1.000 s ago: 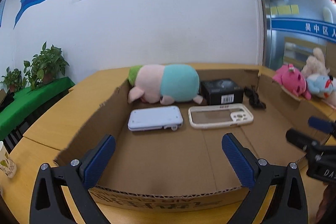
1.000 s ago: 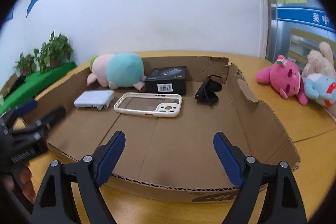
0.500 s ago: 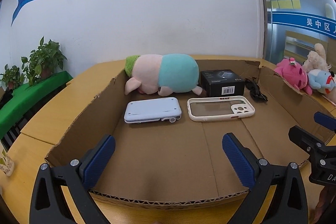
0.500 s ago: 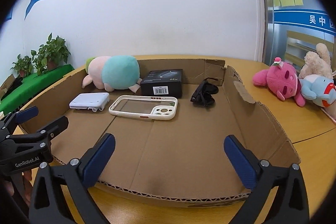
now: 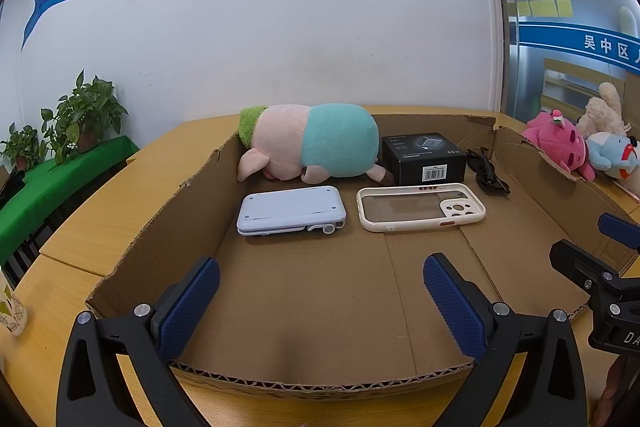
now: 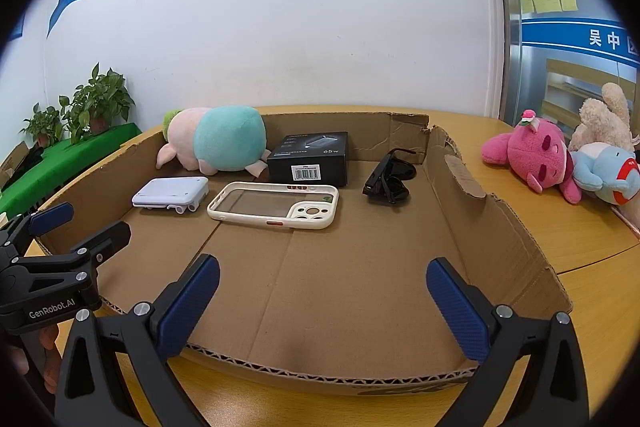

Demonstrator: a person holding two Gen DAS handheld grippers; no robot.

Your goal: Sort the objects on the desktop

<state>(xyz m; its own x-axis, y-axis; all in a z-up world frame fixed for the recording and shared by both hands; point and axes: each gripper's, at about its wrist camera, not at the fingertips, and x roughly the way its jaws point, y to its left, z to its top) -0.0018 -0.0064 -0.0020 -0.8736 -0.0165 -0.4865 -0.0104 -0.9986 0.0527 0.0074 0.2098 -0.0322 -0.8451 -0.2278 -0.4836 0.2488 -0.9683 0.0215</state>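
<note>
**Both grippers spread wide at the near edge of the box**

Since 1.0 s ago both grippers have lifted and tipped slightly, so the box floor shows more fully, and the right gripper's fingers have opened wider. Nothing in the box has shifted.

Left gripper (image 5: 321,301) has its 2 blue-padded fingers (image 5: 188,305) spread wide with nothing between them, hovering over the near wall of the cardboard box (image 5: 320,383). Right gripper (image 6: 322,303) is just as wide and bare, beside it on the right.

Beyond the fingers, across the brown floor, lie a pale blue device (image 5: 291,210) on the left and a white phone case (image 5: 420,207) to its right, apart from each other. Behind them a plush pig (image 5: 310,145) lies at the far wall, touching a black carton (image 5: 424,159). Black sunglasses (image 6: 386,177) sit at the far right.

Outside the box, on the wooden table (image 6: 592,227), lie a pink plush (image 6: 528,157), a blue plush (image 6: 604,171) and a beige plush (image 6: 602,121). Potted plants (image 5: 80,115) stand far left.
</note>
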